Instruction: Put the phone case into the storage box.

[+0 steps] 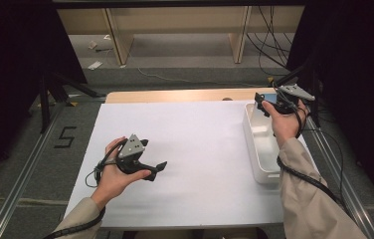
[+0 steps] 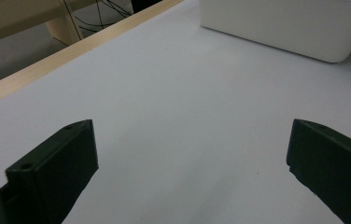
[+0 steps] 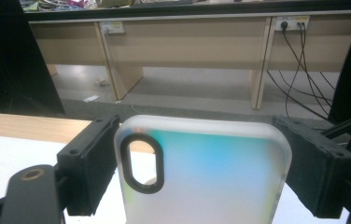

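Your phone case (image 3: 201, 172), a frosted translucent shell with a blue-green tint and a black-ringed oval camera opening near its upper left corner, stands upright between the jaws of your right gripper (image 3: 201, 163), which are clamped on its two long edges. In the high view that right gripper (image 1: 269, 103) holds the case up in the air above the far end of the white bin (image 1: 260, 149), clear of its rim. The bin is a long, shallow, open tray lying along the right edge of the white sheet (image 1: 195, 149) that covers most of the tabletop (image 1: 175, 95), whose bare wooden strip shows at the far side. Your right hand (image 1: 284, 122) is raised with the wrist bent back, the beige sleeve (image 1: 307, 199) running up from the lower right and the cable trailing along it. Your left gripper (image 1: 157, 170) rests low over the sheet at the near left, well apart from the bin, pointing right toward the middle; its jaws are spread wide with nothing between them, and the left gripper view shows bare sheet ahead and the bin (image 2: 285, 28) farther off. Your left hand (image 1: 113, 172) cups the gripper from below. Beyond the tabletop stand wooden desks (image 3: 187, 42) with cables hanging.
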Demonstrator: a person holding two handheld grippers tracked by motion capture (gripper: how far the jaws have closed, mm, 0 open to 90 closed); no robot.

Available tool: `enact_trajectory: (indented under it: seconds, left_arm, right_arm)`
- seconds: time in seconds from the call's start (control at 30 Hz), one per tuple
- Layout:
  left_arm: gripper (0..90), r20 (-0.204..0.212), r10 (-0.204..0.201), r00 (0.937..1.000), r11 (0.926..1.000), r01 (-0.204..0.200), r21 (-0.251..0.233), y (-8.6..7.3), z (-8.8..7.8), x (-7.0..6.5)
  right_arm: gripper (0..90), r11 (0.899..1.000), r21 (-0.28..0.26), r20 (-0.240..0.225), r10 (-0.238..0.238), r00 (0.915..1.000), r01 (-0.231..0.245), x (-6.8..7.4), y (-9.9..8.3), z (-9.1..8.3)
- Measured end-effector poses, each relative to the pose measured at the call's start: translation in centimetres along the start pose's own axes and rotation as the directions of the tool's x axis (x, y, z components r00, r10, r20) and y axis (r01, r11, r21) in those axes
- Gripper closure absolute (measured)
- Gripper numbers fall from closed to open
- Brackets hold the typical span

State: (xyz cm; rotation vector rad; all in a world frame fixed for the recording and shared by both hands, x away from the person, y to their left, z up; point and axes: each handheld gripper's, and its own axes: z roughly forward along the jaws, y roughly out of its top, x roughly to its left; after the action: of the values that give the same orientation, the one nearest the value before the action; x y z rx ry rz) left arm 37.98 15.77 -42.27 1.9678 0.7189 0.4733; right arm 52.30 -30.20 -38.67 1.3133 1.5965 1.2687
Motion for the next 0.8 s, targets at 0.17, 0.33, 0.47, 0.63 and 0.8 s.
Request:
enact_trajectory:
  seconds: [0.17, 0.33, 0.47, 0.63, 0.8]
  left_arm:
    - [1.2, -0.001, 0.0, 1.0, 1.0, 0.0, 0.001, -0.03, 0.02, 0.0]
    - [1.2, 0.0, 0.0, 1.0, 1.0, 0.0, 0.001, -0.01, 0.02, 0.0]
    - [1.2, 0.0, 0.0, 1.0, 1.0, 0.0, 0.001, -0.01, 0.01, -0.01]
    - [1.2, 0.0, 0.0, 1.0, 1.0, 0.0, 0.001, -0.03, 0.03, 0.0]
    - [1.2, 0.0, 0.0, 1.0, 1.0, 0.0, 0.0, 0.01, 0.0, -0.01]
  right_arm:
    - [18.9, 1.0, -0.002, 0.0, -0.003, 1.0, 0.003, 0.01, 0.15, 0.19]
    - [18.9, 1.0, 0.005, 0.001, 0.0, 1.0, 0.0, 0.06, 0.19, 0.36]
    - [18.9, 1.0, 0.007, 0.004, 0.001, 1.0, -0.001, 0.12, 0.22, 0.55]
    - [18.9, 1.0, 0.011, 0.005, -0.003, 1.0, 0.003, 0.18, 0.22, 0.72]
    - [18.9, 1.0, 0.012, 0.005, -0.004, 1.0, 0.004, 0.2, 0.23, 0.87]
